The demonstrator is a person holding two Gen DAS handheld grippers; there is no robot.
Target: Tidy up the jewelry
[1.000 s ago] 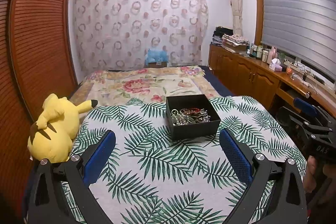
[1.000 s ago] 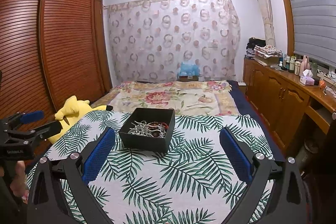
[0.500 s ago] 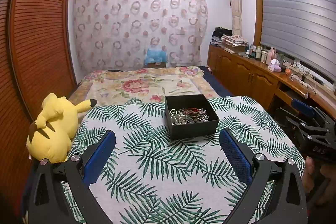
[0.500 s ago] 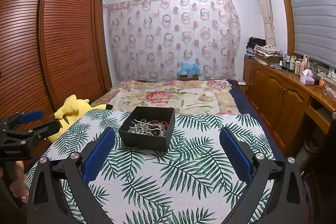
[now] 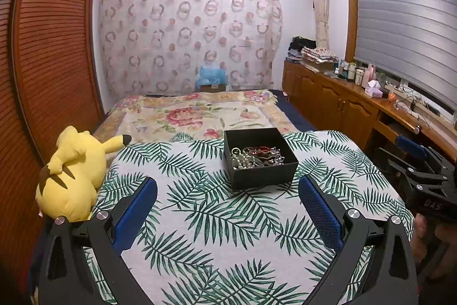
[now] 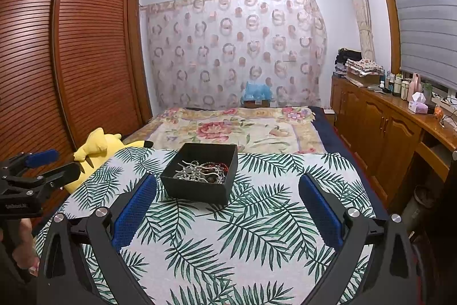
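Note:
A black open box (image 5: 264, 175) stands on a table covered with a palm-leaf cloth (image 5: 200, 219). It holds a tangle of jewelry (image 5: 254, 157): pearl beads, silver chains and a red string. In the right wrist view the box (image 6: 197, 189) and the jewelry (image 6: 204, 172) sit just ahead of the left finger. My left gripper (image 5: 227, 190) is open and empty, a short way in front of the box. My right gripper (image 6: 227, 190) is open and empty, with the box ahead and to its left. Each gripper shows at the edge of the other's view, the right one (image 5: 420, 162) and the left one (image 6: 40, 165).
A yellow plush toy (image 5: 71, 173) lies at the table's left edge. A bed with a floral cover (image 5: 197, 116) is behind the table. A wooden wardrobe (image 6: 71, 62) stands on the left and a wooden counter with bottles (image 5: 357, 93) on the right.
Both grippers have drifted slightly; the box sits a touch lower and nearer in the right wrist view. Both stay open and nothing was picked up.

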